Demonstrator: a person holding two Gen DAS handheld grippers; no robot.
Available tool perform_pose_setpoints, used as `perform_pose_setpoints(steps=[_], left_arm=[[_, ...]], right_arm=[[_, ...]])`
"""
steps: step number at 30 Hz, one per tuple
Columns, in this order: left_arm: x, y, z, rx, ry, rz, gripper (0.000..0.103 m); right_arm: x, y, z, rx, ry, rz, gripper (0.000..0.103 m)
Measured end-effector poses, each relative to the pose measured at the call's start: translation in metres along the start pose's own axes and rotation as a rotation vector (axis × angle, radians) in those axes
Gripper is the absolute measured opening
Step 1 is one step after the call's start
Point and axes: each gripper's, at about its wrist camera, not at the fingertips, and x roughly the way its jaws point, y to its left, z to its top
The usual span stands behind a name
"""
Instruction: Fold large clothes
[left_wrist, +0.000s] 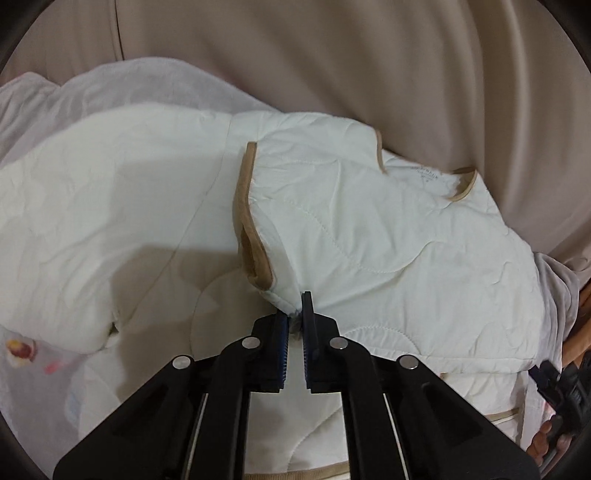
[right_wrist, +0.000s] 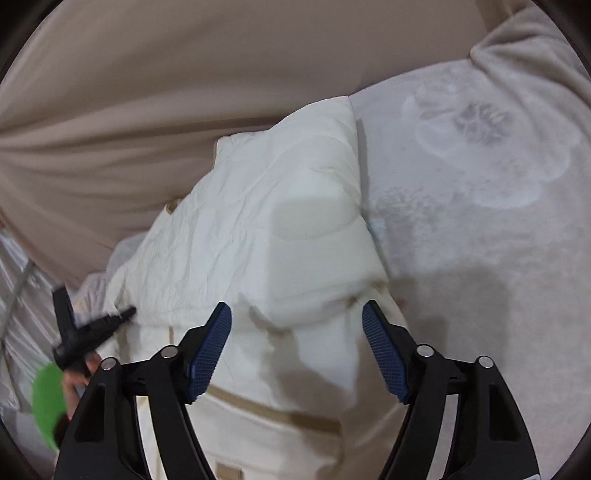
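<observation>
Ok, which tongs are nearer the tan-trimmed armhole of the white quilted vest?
Left. The left tongs pinch the vest just below the armhole trim; the right tongs hang open over its far side.

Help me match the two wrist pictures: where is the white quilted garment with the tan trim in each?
Left wrist: white quilted garment fills the centre, its edge pinched in the left gripper.
Right wrist: it runs from centre to bottom, below the open right gripper.
Shared landmark: beige curtain behind.

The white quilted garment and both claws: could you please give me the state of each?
White quilted garment: lying rumpled and partly folded over on the pale blanket.
Left claw: shut on a pinch of the garment's edge.
Right claw: open above the garment, gripping nothing.
</observation>
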Motion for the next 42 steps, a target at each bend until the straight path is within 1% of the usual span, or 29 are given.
perform_pose_setpoints(steps=[1,3,5,6,7,8,9,10,11,13,16,17,19,20,21,22,24,25,26,28,29,30,31,32,33,35,38,39,42], left_arm=[[0.003,-0.001,-0.002,0.006,-0.002,0.006,0.006],[0.004,0.000,-0.005,0.029,-0.012,0.029,0.006],[0.006,0.000,-0.011,0.045,-0.023,0.029,0.006],[0.006,0.001,-0.013,0.046,-0.026,0.023,0.006],[0.005,0.001,-0.017,0.047,-0.028,0.009,0.007],[0.005,0.008,-0.018,0.050,-0.031,0.004,0.007],[0.005,0.007,-0.021,0.060,-0.040,0.005,0.007],[0.007,0.007,-0.023,0.064,-0.044,0.010,0.007],[0.009,0.006,-0.024,0.064,-0.045,0.012,0.008],[0.008,0.010,-0.024,0.053,-0.049,-0.003,0.008],[0.005,0.017,-0.027,0.035,-0.055,-0.039,0.009],[0.006,0.018,-0.027,0.032,-0.059,-0.040,0.009],[0.004,0.020,-0.028,0.034,-0.066,-0.038,0.009],[0.004,0.019,-0.028,0.036,-0.070,-0.034,0.009],[0.004,0.018,-0.028,0.041,-0.072,-0.028,0.009],[0.002,0.017,-0.029,0.047,-0.075,-0.022,0.009],[0.001,0.015,-0.032,0.054,-0.078,-0.015,0.009],[0.002,0.013,-0.032,0.055,-0.080,-0.014,0.009],[0.005,0.011,-0.032,0.055,-0.081,-0.014,0.009],[0.004,0.013,-0.033,0.050,-0.083,-0.023,0.009],[0.005,0.014,-0.033,0.045,-0.083,-0.029,0.009],[0.005,0.015,-0.033,0.040,-0.082,-0.037,0.009],[0.004,0.017,-0.034,0.037,-0.083,-0.045,0.011],[0.004,0.018,-0.034,0.038,-0.084,-0.052,0.012],[0.005,0.017,-0.035,0.041,-0.085,-0.051,0.012],[0.005,0.015,-0.035,0.050,-0.086,-0.040,0.012],[0.005,0.014,-0.035,0.056,-0.087,-0.033,0.012],[0.005,0.014,-0.035,0.055,-0.087,-0.034,0.012],[0.004,0.014,-0.034,0.056,-0.087,-0.030,0.012]], right_arm=[[0.003,-0.001,0.005,0.029,-0.007,0.008,0.061],[0.002,0.000,0.011,0.064,-0.048,0.005,0.014],[-0.010,0.003,0.013,0.042,-0.116,0.017,0.010],[-0.015,0.004,0.010,0.017,-0.148,0.000,0.009],[-0.012,0.002,0.009,-0.005,-0.144,-0.042,0.008],[-0.002,-0.001,0.006,-0.024,-0.112,-0.092,0.008],[0.017,-0.007,0.003,-0.047,-0.043,-0.156,0.009],[0.028,-0.011,-0.003,-0.056,-0.009,-0.169,0.009],[0.026,-0.010,-0.004,-0.063,-0.012,-0.176,0.009],[0.009,-0.002,-0.001,-0.069,-0.035,-0.186,0.010],[-0.025,0.006,0.002,-0.056,-0.094,-0.160,0.011],[-0.035,0.008,0.004,-0.051,-0.117,-0.176,0.011],[-0.054,0.022,0.009,-0.101,-0.181,-0.245,0.012],[-0.058,0.030,0.011,-0.117,-0.209,-0.250,0.012],[-0.063,0.037,0.015,-0.128,-0.240,-0.239,0.012],[-0.063,0.047,0.020,-0.141,-0.250,-0.219,0.012],[-0.052,0.068,0.025,-0.189,-0.240,-0.179,0.012],[-0.041,0.077,0.025,-0.223,-0.221,-0.160,0.012],[-0.032,0.080,0.021,-0.252,-0.200,-0.161,0.012],[0.007,0.081,0.017,-0.298,-0.143,-0.231,0.012],[0.028,0.071,0.013,-0.306,-0.108,-0.286,0.011],[0.042,0.061,0.008,-0.306,-0.088,-0.332,0.006],[0.053,0.048,0.003,-0.305,-0.079,-0.361,0.004],[0.056,0.033,0.000,-0.283,-0.085,-0.330,0.003],[0.052,0.023,0.002,-0.230,-0.093,-0.286,0.000],[0.046,0.015,0.007,-0.180,-0.085,-0.281,0.000],[0.036,0.025,0.018,-0.167,-0.088,-0.288,0.000],[0.030,0.031,0.025,-0.172,-0.107,-0.269,0.003],[0.029,0.050,0.052,-0.203,-0.151,-0.266,0.003]])
